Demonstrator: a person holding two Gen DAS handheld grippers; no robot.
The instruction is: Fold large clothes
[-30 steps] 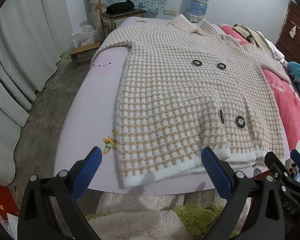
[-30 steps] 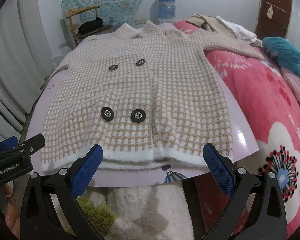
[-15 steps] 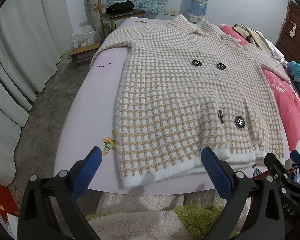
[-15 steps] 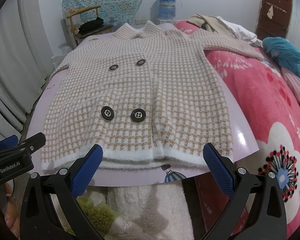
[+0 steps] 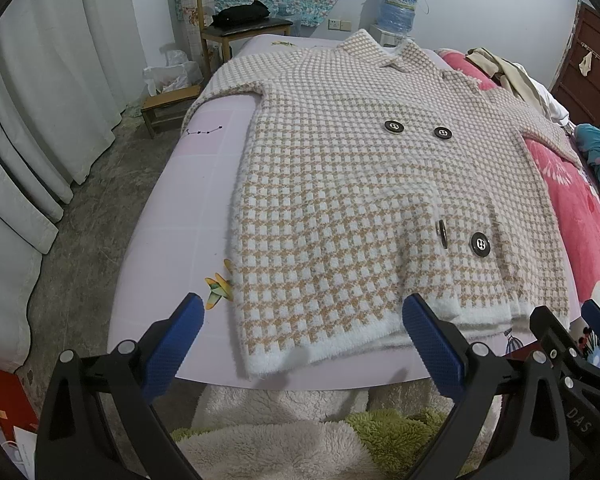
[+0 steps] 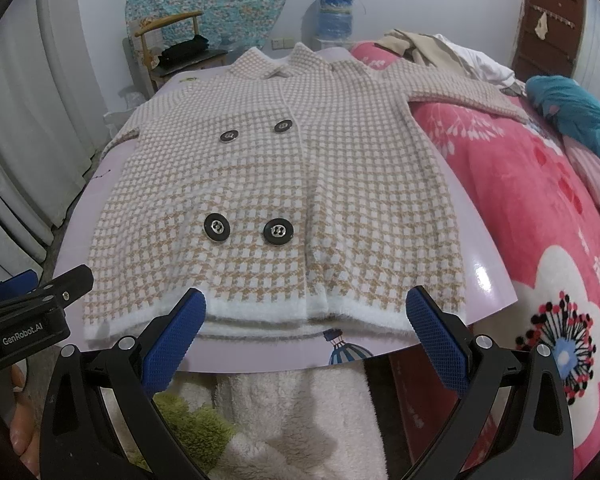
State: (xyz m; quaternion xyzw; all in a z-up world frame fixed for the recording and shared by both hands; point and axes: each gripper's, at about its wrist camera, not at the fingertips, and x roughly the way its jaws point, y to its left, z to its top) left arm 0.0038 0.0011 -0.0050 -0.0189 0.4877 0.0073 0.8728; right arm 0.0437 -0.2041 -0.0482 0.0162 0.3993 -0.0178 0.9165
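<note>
A beige and white checked coat (image 5: 340,184) with black buttons lies flat and face up on a lilac board (image 5: 172,216), collar far, white fuzzy hem near me. It also shows in the right wrist view (image 6: 284,184). My left gripper (image 5: 300,344) is open and empty, hovering just short of the hem's left corner. My right gripper (image 6: 306,332) is open and empty, just short of the hem's middle and right part. Both sleeves spread out sideways; the right sleeve (image 6: 460,88) lies on the pink blanket.
A pink flowered blanket (image 6: 540,208) covers the bed to the right, with a teal garment (image 6: 572,116) and a beige clothes pile (image 6: 428,48) on it. A wooden chair (image 5: 236,28), small stool (image 5: 168,100) and curtains (image 5: 40,100) stand left. A fluffy rug (image 5: 284,432) lies below the board.
</note>
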